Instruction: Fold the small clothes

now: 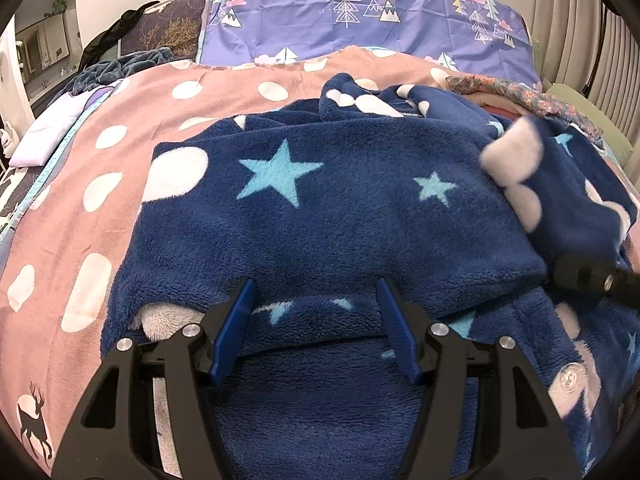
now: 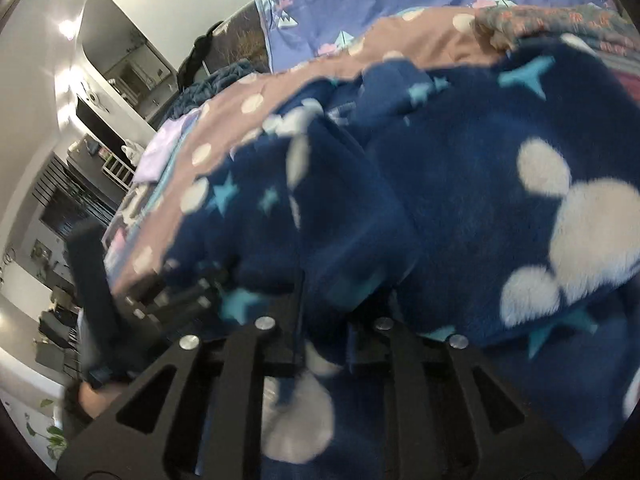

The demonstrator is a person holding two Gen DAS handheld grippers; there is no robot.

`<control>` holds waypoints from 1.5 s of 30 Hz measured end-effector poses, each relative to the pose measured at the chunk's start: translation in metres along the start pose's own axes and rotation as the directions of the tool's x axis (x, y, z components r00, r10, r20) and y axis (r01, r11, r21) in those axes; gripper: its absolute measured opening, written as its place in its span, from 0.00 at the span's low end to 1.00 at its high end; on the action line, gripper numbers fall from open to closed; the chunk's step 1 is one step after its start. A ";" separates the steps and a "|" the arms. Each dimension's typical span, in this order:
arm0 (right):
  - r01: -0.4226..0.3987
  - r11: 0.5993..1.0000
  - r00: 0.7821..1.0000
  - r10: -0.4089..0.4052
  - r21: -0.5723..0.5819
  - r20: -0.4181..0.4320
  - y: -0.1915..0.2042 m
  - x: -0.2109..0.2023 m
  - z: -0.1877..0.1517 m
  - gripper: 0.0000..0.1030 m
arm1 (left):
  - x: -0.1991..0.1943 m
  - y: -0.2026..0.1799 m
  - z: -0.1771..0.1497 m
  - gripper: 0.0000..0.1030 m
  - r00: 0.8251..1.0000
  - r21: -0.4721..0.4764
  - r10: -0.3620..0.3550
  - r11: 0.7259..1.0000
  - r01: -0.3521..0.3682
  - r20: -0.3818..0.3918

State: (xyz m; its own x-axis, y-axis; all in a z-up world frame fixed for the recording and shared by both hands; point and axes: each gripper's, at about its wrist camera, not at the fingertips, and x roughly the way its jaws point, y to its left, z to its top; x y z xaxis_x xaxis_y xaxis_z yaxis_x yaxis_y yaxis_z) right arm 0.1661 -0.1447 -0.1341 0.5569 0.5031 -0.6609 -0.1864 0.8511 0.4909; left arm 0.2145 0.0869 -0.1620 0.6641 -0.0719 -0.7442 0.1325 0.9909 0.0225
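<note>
A navy fleece garment (image 1: 340, 208) with light-blue stars and white blobs lies spread on the bed, its near edge folded over. My left gripper (image 1: 316, 284) hovers over that near edge, blue pads (image 1: 234, 332) apart and pressing nothing. The right gripper (image 1: 592, 276) shows as a blurred black piece at the right edge, with a lifted flap of the fleece (image 1: 560, 184) above it. In the right wrist view the fleece (image 2: 460, 200) drapes over my right gripper (image 2: 322, 320) and hides its fingertips, with cloth bunched between the jaws.
A pink blanket (image 1: 80, 208) with white dots covers the bed. Purple tree-print bedding (image 1: 360, 20) lies behind it. A floral cloth (image 1: 520, 96) sits at the back right and a lilac cloth (image 1: 52, 132) at the left. A ribbed wall (image 1: 580, 28) rises on the right.
</note>
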 end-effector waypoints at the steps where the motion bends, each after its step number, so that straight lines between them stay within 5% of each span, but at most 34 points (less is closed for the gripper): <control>1: -0.004 1.000 1.000 0.004 -0.004 0.011 -0.001 -0.004 -0.001 0.17 | 0.000 0.000 0.000 0.62 1.000 0.000 -0.001 1.000 0.001 0.000; 6: -0.053 0.999 0.998 0.053 -0.011 0.043 -0.002 -0.022 -0.006 0.22 | -0.001 0.003 0.001 0.62 1.000 -0.012 -0.020 1.000 0.020 0.003; 12: -0.098 0.995 0.994 0.099 -0.028 0.044 0.000 -0.013 -0.019 0.31 | -0.019 0.013 0.014 0.62 0.976 -0.110 -0.216 0.970 0.216 0.014; 15: -0.157 0.987 0.986 0.155 0.025 0.063 -0.012 -0.022 -0.023 0.34 | -0.034 -0.005 0.025 0.63 0.940 -0.071 -0.338 0.938 0.340 0.036; 19: -0.183 0.980 0.982 0.179 0.080 0.062 -0.028 -0.027 -0.030 0.33 | -0.040 -0.035 0.031 0.76 0.877 -0.046 -0.481 0.876 0.481 0.010; 23: -0.180 0.981 0.982 0.175 0.073 0.073 -0.028 -0.030 -0.034 0.33 | -0.038 -0.061 0.035 0.89 0.837 -0.049 -0.546 0.837 0.545 -0.027; 30: -0.173 0.983 0.984 0.176 -0.069 0.035 0.003 -0.024 -0.036 0.38 | -0.020 -0.078 0.039 0.92 0.878 -0.073 -0.469 0.883 0.464 -0.094; 34: -0.154 0.982 0.988 0.154 -0.105 -0.002 0.009 -0.020 -0.039 0.38 | -0.011 -0.068 0.042 0.92 0.865 -0.131 -0.492 0.868 0.478 -0.103; 36: -0.154 0.984 0.988 0.155 -0.092 -0.001 0.007 -0.021 -0.039 0.38 | -0.010 -0.069 0.040 0.80 0.874 -0.115 -0.477 0.877 0.466 -0.094; 38: -0.142 0.987 0.990 0.143 -0.073 0.006 0.004 -0.022 -0.039 0.38 | -0.006 -0.073 0.039 0.13 0.884 -0.076 -0.455 0.890 0.449 -0.103; 45: -0.136 0.987 0.987 0.127 0.083 0.102 -0.026 -0.041 -0.036 0.41 | -0.057 -0.069 0.070 0.08 0.899 0.006 -0.436 0.900 0.436 0.046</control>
State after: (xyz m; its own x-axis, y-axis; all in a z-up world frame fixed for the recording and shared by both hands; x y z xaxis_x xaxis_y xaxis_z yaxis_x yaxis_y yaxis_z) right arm 0.1191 -0.1825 -0.1400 0.6081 0.5895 -0.5317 -0.1927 0.7594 0.6214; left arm 0.2190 0.0145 -0.0751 0.5730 -0.5018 -0.6479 0.4134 0.8597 -0.3001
